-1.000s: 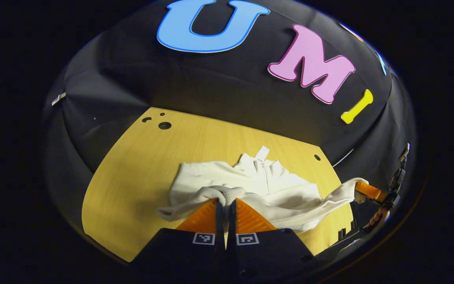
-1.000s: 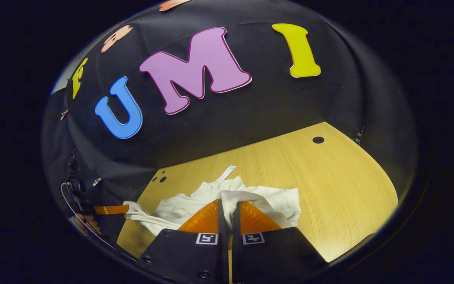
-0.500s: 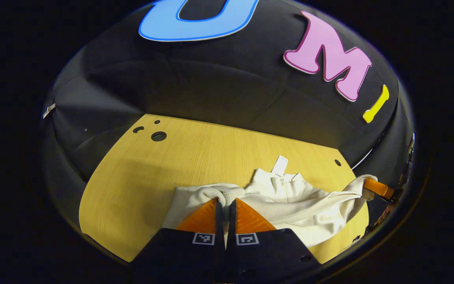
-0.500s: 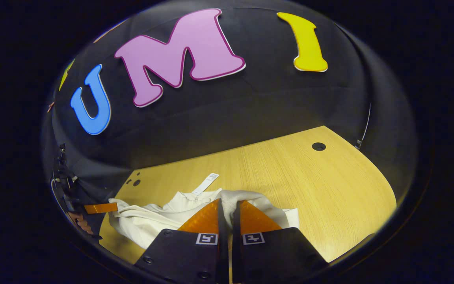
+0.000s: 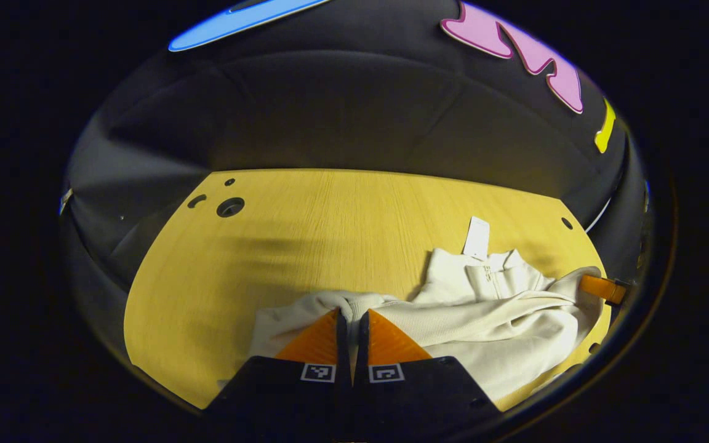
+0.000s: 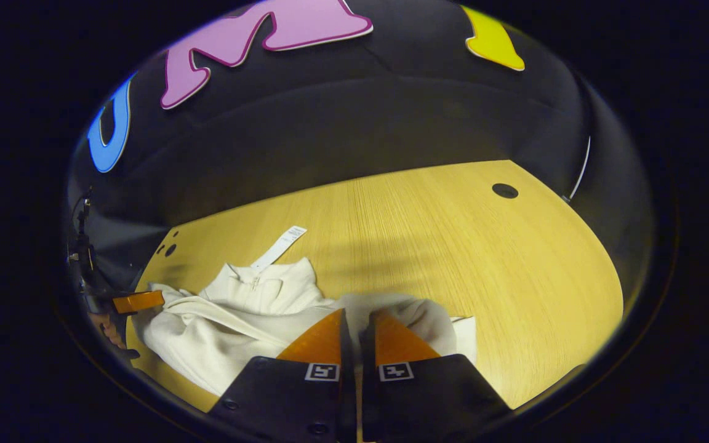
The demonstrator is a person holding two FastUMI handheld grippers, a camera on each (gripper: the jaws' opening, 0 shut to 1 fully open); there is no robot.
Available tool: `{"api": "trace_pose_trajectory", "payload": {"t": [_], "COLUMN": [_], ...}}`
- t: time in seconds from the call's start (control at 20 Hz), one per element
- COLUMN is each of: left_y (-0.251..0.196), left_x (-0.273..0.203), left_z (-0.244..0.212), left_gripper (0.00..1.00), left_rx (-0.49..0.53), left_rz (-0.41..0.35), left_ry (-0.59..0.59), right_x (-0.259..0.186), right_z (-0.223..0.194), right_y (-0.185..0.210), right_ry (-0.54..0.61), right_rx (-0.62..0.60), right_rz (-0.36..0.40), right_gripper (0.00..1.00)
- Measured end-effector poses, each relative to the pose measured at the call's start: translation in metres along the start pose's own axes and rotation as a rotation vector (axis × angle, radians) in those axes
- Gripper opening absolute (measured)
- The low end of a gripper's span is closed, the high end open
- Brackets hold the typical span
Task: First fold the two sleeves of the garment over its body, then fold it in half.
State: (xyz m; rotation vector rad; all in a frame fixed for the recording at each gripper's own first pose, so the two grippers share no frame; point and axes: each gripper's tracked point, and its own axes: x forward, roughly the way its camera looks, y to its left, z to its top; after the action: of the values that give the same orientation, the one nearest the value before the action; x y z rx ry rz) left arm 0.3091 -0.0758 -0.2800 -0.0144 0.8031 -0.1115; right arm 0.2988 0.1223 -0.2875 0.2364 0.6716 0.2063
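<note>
Two grippers, each with jaws closed on cream fabric: left gripper [image 5: 351, 315] pinches one part of the garment [image 5: 484, 314], right gripper [image 6: 357, 315] another. Garment lies bunched on the wooden surface [image 5: 330, 221], collar and tag [image 5: 476, 237] toward the far edge. Sleeves appear drawn across the body; the half fold looks in progress, not flat yet.

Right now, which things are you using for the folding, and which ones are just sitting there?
Using:
cream garment
left gripper, pinching the cloth
right gripper, pinching the cloth

Just there:
wooden table
round holes in the table
white tag at the garment's collar
</note>
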Motion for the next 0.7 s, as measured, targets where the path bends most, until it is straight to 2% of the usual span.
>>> {"api": "trace_pose_trajectory", "payload": {"t": [0.15,0.3,0.35,0.4,0.45,0.55,0.65,0.7], "left_y": [0.001,0.002,0.002,0.002,0.001,0.0,0.002,0.005], "left_x": [0.009,0.02,0.022,0.023,0.022,0.02,0.017,0.014], "left_z": [-0.012,-0.025,-0.024,-0.026,-0.026,-0.027,-0.024,-0.023], "left_gripper": [0.06,0.06,0.07,0.09,0.13,0.18,0.2,0.22], "left_rx": [-0.022,-0.04,-0.046,-0.049,-0.05,-0.046,-0.043,-0.041], "left_rz": [0.009,0.018,0.018,0.018,0.012,-0.011,-0.016,-0.006], "left_ry": [0.035,0.074,0.064,0.068,0.071,0.072,0.071,0.067], "right_x": [0.011,0.02,0.022,0.023,0.022,0.019,0.016,0.012], "right_z": [-0.012,-0.034,-0.031,-0.031,-0.032,-0.029,-0.027,-0.026], "right_y": [-0.003,-0.003,-0.002,-0.004,-0.002,-0.002,-0.001,0.002], "right_ry": [0.034,0.101,0.089,0.09,0.097,0.107,0.103,0.098], "right_rx": [0.0,-0.006,-0.005,0.0,0.013,0.039,0.044,0.046], "right_rz": [0.0,0.017,0.02,0.021,0.026,0.027,0.031,0.04], "right_gripper": [0.09,0.16,0.13,0.22,0.22,0.31,0.35,0.42]}}
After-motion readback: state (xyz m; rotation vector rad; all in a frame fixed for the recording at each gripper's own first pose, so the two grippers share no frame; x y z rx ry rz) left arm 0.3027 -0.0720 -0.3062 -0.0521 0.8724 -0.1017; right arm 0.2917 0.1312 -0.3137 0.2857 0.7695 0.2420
